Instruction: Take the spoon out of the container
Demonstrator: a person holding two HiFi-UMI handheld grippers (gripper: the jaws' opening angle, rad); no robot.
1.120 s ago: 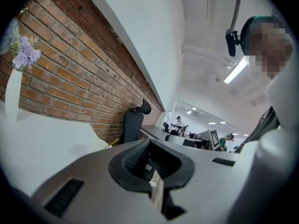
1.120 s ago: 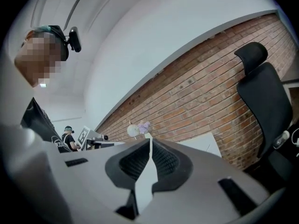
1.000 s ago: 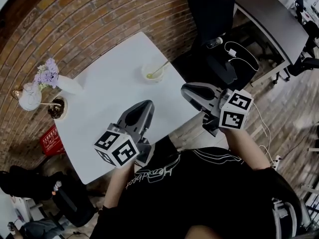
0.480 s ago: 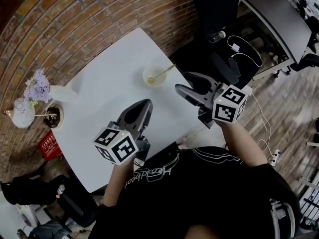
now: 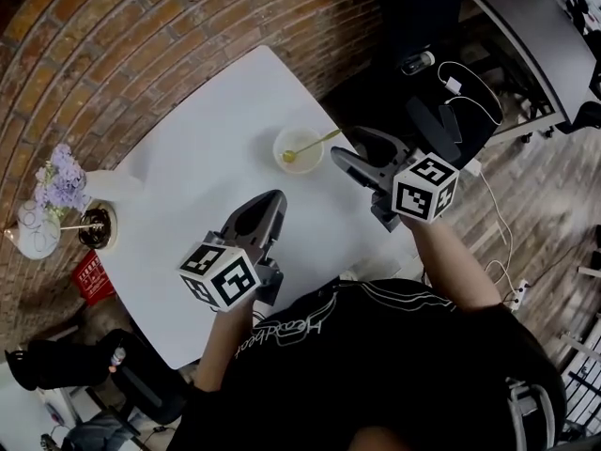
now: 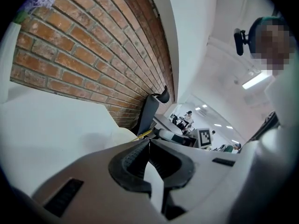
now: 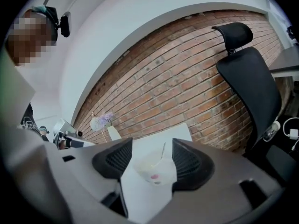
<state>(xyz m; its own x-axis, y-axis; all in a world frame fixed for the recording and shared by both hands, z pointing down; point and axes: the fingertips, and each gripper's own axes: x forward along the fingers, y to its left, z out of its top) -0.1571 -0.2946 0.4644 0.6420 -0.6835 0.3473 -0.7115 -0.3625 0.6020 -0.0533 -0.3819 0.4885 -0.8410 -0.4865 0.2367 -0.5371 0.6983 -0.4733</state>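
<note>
Office space, black swivel chair (image 7: 250, 80), grey desk (image 5: 537, 38), white table (image 5: 202, 172), brick wall (image 5: 178, 40)

Head view steeply down on the table (image 5: 211, 163); gripper views low across it, toward brick wall (image 7: 187, 92).

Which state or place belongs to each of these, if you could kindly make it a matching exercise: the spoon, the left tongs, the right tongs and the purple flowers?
Things:
1. spoon
2. left tongs
3. right tongs
4. purple flowers

States or places:
a. jaws wide apart
b. far left, against the brick wall
c. leaning in the white container, handle over its rim
d. jaws together, nothing held

Pairs: 1-c, 2-d, 3-a, 4-b.

The right tongs have just been opening, with nothing gripped between their jaws.
</note>
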